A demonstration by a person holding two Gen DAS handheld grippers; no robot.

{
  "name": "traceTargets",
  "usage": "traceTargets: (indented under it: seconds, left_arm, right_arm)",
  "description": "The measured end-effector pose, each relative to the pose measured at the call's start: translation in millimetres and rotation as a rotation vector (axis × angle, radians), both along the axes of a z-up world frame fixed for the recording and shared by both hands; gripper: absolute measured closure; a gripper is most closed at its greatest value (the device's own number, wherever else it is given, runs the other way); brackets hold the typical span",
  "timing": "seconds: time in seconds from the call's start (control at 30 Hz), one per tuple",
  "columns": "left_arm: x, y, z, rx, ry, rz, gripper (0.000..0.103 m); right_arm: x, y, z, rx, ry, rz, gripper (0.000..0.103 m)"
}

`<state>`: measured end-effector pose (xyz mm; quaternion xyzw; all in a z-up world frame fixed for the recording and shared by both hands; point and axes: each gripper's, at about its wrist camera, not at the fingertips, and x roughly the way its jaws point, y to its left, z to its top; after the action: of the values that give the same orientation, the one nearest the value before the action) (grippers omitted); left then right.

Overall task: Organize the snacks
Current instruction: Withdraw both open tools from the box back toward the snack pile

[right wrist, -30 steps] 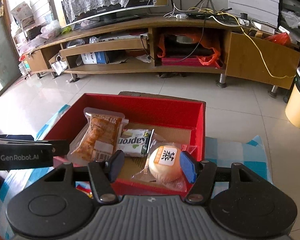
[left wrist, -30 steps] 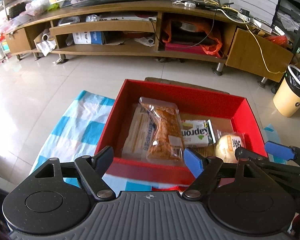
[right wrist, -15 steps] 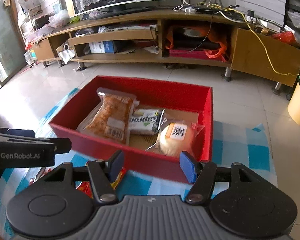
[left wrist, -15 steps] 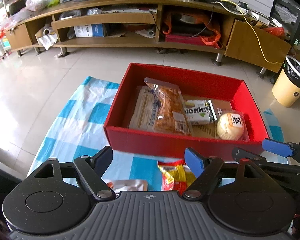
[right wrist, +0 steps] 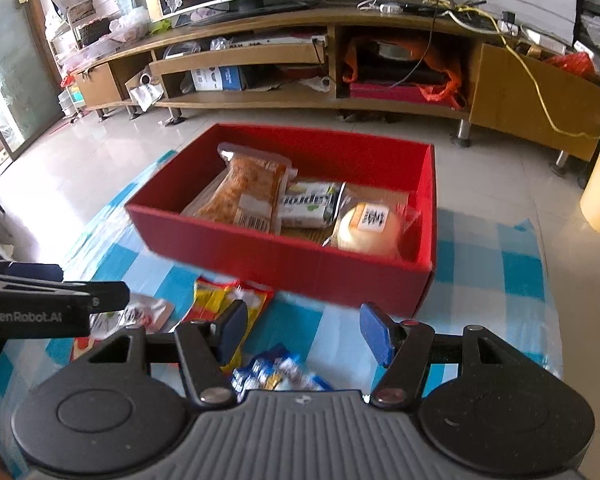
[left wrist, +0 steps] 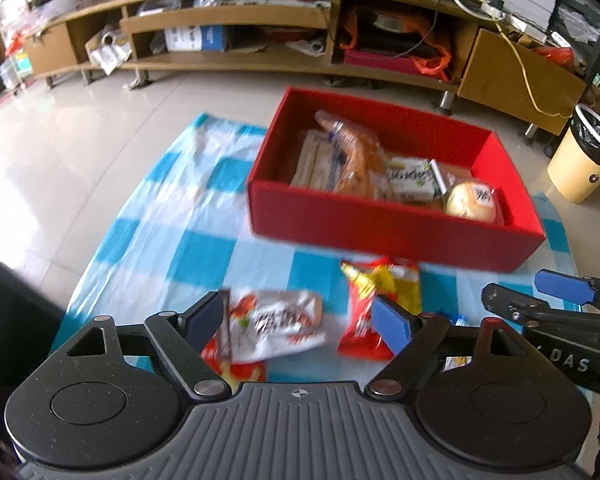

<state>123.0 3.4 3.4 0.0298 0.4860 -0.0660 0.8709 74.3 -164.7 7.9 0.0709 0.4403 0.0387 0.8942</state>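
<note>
Both grippers' fingers stood apart and empty over the checked cloth (left wrist: 188,240), low in each frame.

Left gripper (left wrist: 300,316), its jaws having just been opening, hung above a white snack packet (left wrist: 278,330) with a red-and-yellow packet (left wrist: 374,280) just beside its blue fingertip. Right gripper (right wrist: 302,330) hovered over a blue-and-white packet (right wrist: 276,372) at bottom centre. Mid-frame, the red box (right wrist: 284,256) already held an orange snack bag (right wrist: 246,194), a green-and-white pack (right wrist: 306,206) and a round bun (right wrist: 370,226).
</note>
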Motion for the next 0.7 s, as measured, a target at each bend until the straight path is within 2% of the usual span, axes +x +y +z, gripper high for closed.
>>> traceTargets:
  seconds: [0.27, 0.43, 0.7]
  left_arm:
    - [-31.8, 23.1, -17.9, -0.020, 0.094, 0.036, 0.017]
    - [-55.9, 22.8, -28.8, -0.041, 0.156, 0.025, 0.017]
    - [-64.3, 9.8, -56.5, 0.014, 0.233, 0.046, 0.015]
  right_arm:
    - [-22.5, 15.0, 0.8, 0.014, 0.009, 0.043, 0.044]
    - [-34.7, 17.5, -1.3, 0.015, 0.025, 0.054, 0.044]
    - [-49.3, -1.6, -0.8, 0.023, 0.036, 0.025, 0.044]
